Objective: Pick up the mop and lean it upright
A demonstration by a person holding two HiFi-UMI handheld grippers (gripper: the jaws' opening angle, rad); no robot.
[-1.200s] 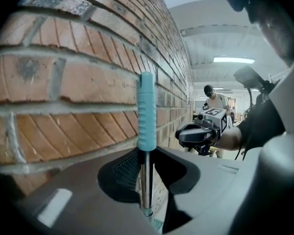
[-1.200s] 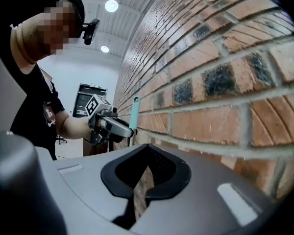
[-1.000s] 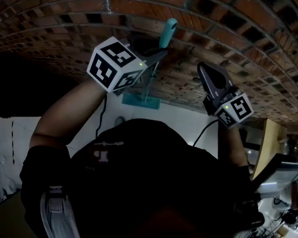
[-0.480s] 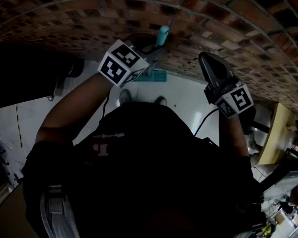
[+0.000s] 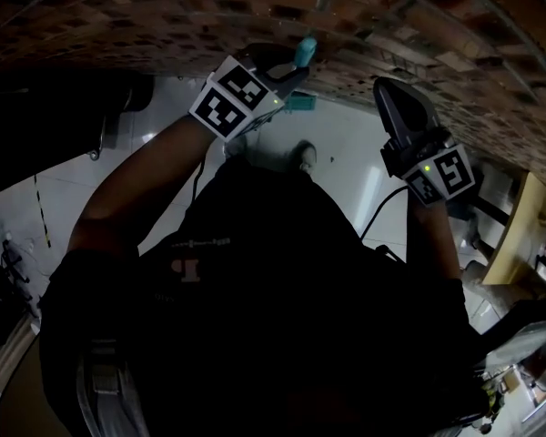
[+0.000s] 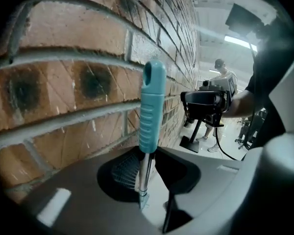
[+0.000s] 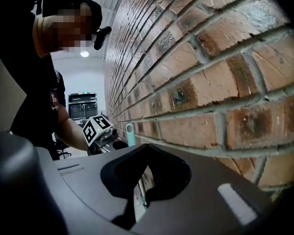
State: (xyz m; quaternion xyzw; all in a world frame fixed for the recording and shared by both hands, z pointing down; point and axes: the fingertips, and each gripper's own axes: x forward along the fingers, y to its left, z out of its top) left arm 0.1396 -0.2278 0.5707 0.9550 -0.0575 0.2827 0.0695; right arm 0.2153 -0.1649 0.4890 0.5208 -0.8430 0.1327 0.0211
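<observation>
1. Both grippers sit lower along the brick wall than a second ago. The mop has come down with the left gripper, and more white floor shows beneath them.
2. On the left gripper, the fingers are closed partway onto the mop's thin metal shaft, just under the teal handle. The ribbed pad lies against the shaft. Holding it this high probably lets the person steer the top end toward the bricks while the foot stays low.
3. The right gripper has its jaws a narrow gap apart and grips nothing. The shaft seen through that gap lies farther off, by the left gripper. It looks like a spare hand, ready to steady the mop if it slips.
4. The mop stands nearly upright with its handle close to the wall's face. Whether the handle touches the bricks, I cannot tell.
5. Past the left gripper, the mop's teal head shows low down near the wall's foot, mostly hidden.
6. The lean looks almost done. What seems left is to rest the handle on the bricks and let go.
7. The person's shoes stand on the floor a little back from the wall's foot.
8. No container shows in any view.
</observation>
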